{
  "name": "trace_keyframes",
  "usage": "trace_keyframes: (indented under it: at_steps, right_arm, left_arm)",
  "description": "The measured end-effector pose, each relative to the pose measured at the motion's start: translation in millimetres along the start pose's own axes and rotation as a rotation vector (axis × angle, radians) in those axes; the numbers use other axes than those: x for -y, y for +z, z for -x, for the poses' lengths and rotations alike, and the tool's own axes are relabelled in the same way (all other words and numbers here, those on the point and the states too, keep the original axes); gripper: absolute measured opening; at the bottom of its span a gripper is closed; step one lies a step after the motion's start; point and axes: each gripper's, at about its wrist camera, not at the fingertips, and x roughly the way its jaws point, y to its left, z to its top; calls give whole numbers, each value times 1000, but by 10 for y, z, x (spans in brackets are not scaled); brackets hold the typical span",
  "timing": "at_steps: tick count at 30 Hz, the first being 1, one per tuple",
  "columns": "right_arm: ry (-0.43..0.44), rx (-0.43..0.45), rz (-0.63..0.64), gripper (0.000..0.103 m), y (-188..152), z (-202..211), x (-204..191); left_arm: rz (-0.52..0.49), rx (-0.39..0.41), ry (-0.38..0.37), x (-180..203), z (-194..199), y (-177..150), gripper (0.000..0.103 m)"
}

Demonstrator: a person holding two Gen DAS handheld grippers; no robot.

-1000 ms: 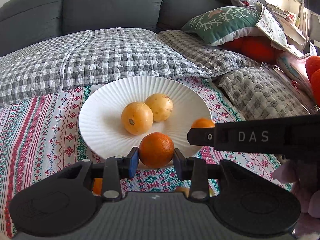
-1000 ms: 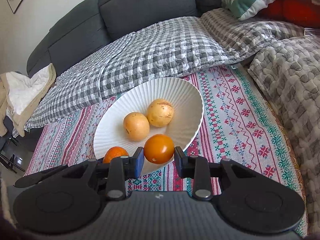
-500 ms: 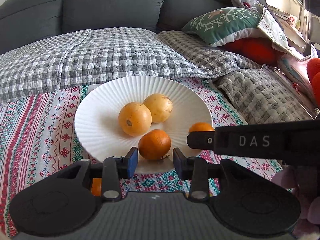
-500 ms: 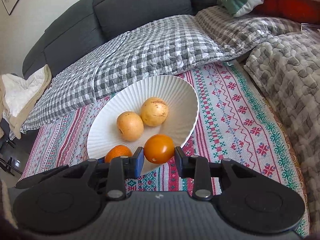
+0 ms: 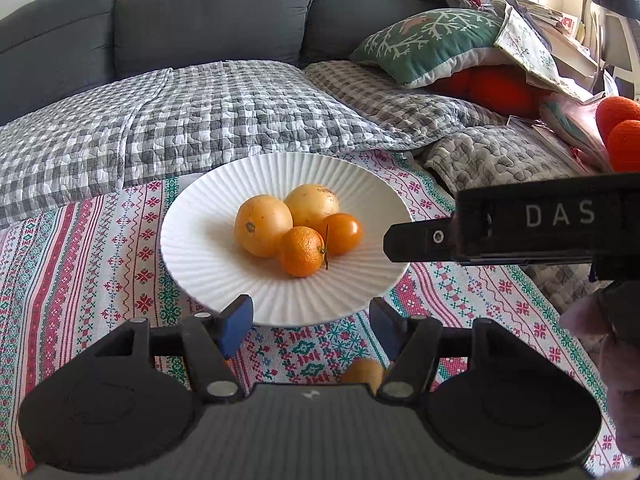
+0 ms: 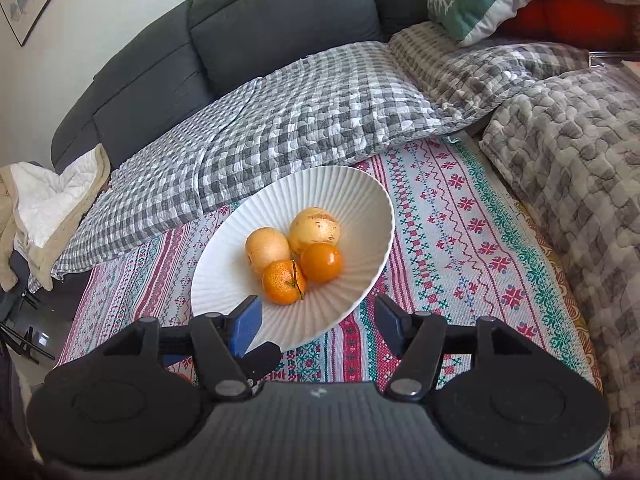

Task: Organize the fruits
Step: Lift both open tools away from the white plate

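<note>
A white ribbed plate (image 5: 200, 248) sits on the patterned cloth and holds two yellow fruits (image 5: 262, 230), a stemmed mandarin (image 5: 301, 252) and a smooth orange fruit (image 5: 342, 233), all touching. My left gripper (image 5: 310, 320) hangs at the plate's near rim, its jaws opening with nothing between them. From the right wrist view the same plate (image 6: 360, 208) shows the mandarin (image 6: 283, 282) and the smooth orange fruit (image 6: 321, 263) just beyond my right gripper (image 6: 318, 316), whose jaws are opening too, with no fruit in them. The right gripper's finger (image 5: 420, 236) reaches in beside the plate.
Another orange fruit (image 5: 362, 372) lies on the cloth (image 5: 100, 280) under the left gripper. A checked quilt (image 5: 200, 120), a grey sofa back and cushions (image 5: 432, 44) lie behind the plate. A thick grey blanket (image 6: 560, 160) borders the cloth on the right.
Both grippers have opened. The left let go of the mandarin and the right let go of the smooth orange fruit; both now rest in the plate's middle against the yellow fruits.
</note>
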Motion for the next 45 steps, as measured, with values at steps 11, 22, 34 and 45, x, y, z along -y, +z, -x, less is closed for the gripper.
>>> trace_keyframes:
  at_steps: [11,22,34,45]
  right_arm:
    - [-6,24,59,82,-83,323,-44]
    - [-30,19,102,92,-247,536,-29]
    - [-81,-20,213,96,-504,639,-9]
    - [-133,-88,311,96,-778,628,87]
  left_arm:
    - [-11,-32,-25,-72,315,-138,78]
    - [-36,-55,-1,-221,529,-317,88]
    - [-49,-92,-7,-399,670,-598,92]
    - [-88,-171,-31,-450,727,-976,92]
